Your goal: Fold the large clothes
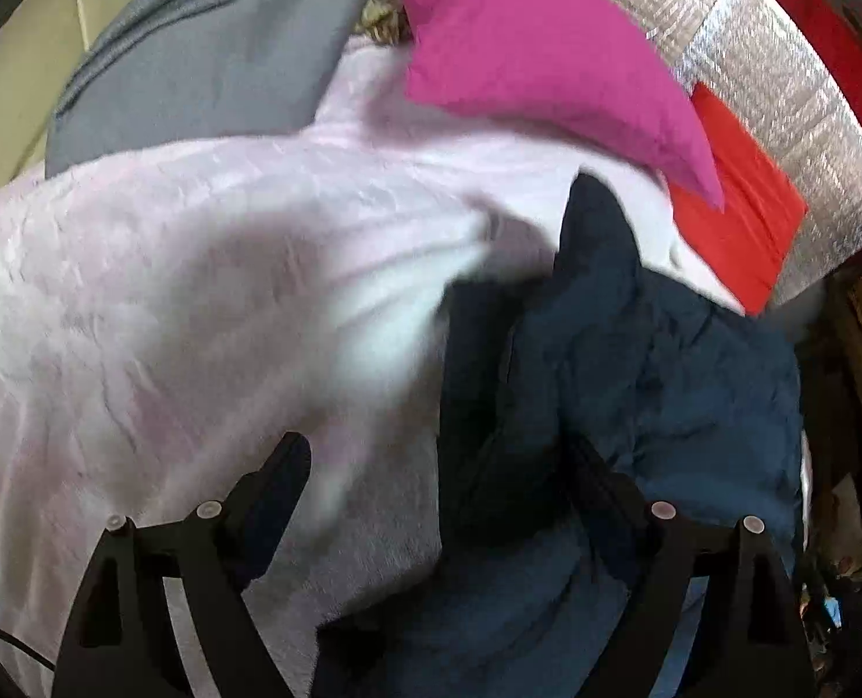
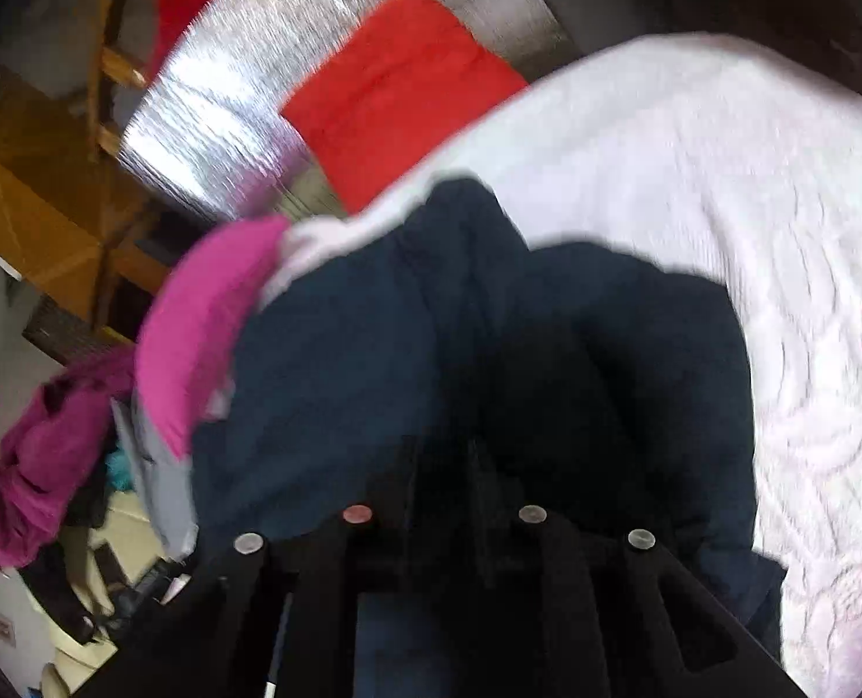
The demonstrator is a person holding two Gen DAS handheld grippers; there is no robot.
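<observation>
From my left camera I see the pale pink quilted blanket [image 1: 157, 302] filling the left of the view, with a grey cloth [image 1: 198, 58] beyond it. My left tongs [image 1: 442, 465] stand wide apart and released, one finger over the blanket, the other over the dark navy garment [image 1: 634, 384]. That garment lies bunched on the blanket to the right; its long axis seems to run from near the tongs away toward the magenta cushion [image 1: 547, 58], a narrow end pointing that way, though blur makes it hard to tell. Past the cushion sits a folded red cloth [image 1: 739, 215] on a silver foil mat [image 1: 780, 87]. From my right camera, the right tongs [image 2: 448, 465] are drawn narrow and sunk into the navy fabric, apparently clenched on a fold of it; the black fingers merge with the dark cloth, so the pads themselves are not clear.
</observation>
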